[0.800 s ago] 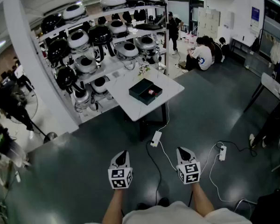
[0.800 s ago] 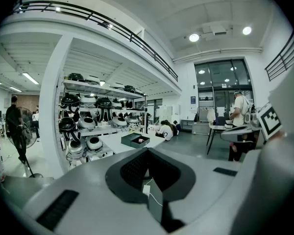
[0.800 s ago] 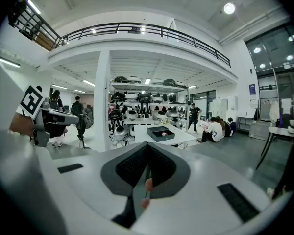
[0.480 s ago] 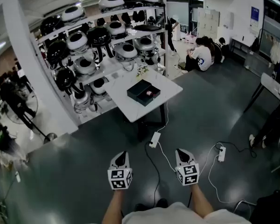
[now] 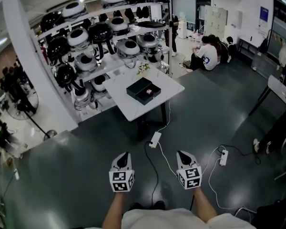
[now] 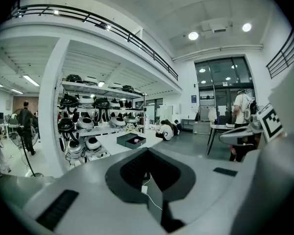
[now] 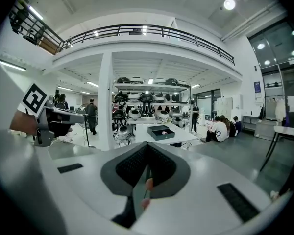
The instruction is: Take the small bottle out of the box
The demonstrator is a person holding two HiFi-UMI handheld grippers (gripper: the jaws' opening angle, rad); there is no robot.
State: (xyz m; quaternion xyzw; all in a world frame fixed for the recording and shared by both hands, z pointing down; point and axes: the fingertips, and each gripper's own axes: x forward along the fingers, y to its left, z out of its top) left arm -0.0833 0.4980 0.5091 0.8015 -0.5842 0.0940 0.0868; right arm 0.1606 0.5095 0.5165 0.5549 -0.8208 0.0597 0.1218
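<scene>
I stand on the dark floor well apart from the white counter [image 5: 128,109], so the step in hand is the approach. The left gripper [image 5: 125,155] and the right gripper [image 5: 182,154] hang low in front of me. Each has its jaws pressed together with nothing between them.

The black box [image 5: 135,88] lies open on the counter. A small pinkish spot inside it [image 5: 150,92] is probably the small bottle, though it is too small from here to be sure.

To do this well, I should walk straight toward the near edge of the counter and step over or around the power strip [image 5: 155,139] and its cables, which lie across my path.

I should spread the jaws of one gripper only once I am above the box. Then I can come down from overhead so the jaws clear the box walls and close on the bottle's sides. The other gripper can rest on the box rim to stop the box lifting or sliding.
</scene>
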